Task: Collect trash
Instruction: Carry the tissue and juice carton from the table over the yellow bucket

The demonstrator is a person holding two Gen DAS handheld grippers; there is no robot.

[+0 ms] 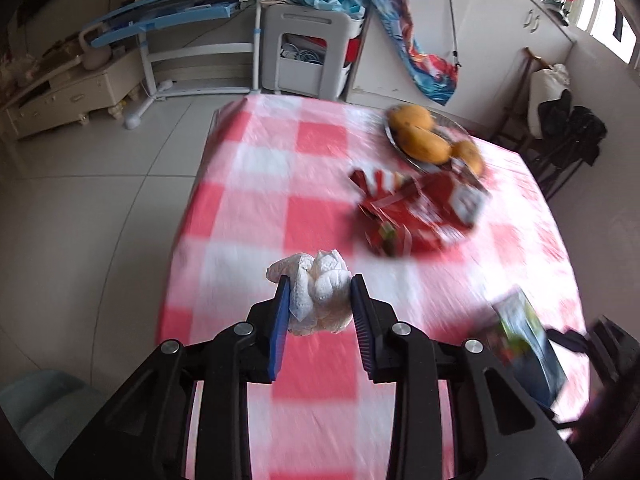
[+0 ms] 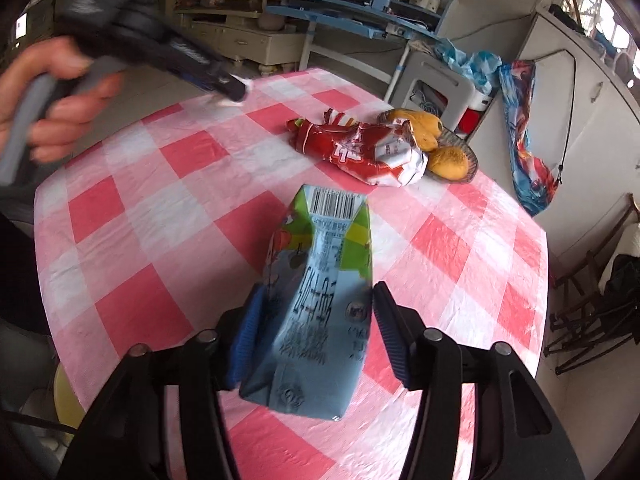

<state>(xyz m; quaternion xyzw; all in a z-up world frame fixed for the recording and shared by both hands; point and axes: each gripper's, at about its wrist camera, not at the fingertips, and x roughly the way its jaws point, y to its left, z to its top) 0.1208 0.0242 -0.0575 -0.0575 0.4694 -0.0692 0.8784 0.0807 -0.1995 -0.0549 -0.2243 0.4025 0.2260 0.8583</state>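
My left gripper [image 1: 319,300] is shut on a crumpled white tissue [image 1: 316,292] and holds it above the near left part of the table. In the right wrist view the left gripper [image 2: 234,90] shows blurred over the table's far left edge. My right gripper [image 2: 316,308] is shut on a squashed blue and green drink carton [image 2: 320,300], held above the table; the carton also shows blurred in the left wrist view [image 1: 528,344]. A crumpled red snack bag [image 2: 360,148] lies on the table beyond it, also in the left wrist view [image 1: 416,212].
The round table has a pink and white checked cloth [image 2: 160,200]. A dish of yellow mangoes [image 2: 444,148] stands at the far right, behind the red bag. A blue desk [image 1: 180,20], a white stool [image 1: 312,52] and white cabinets [image 1: 500,40] stand beyond the table.
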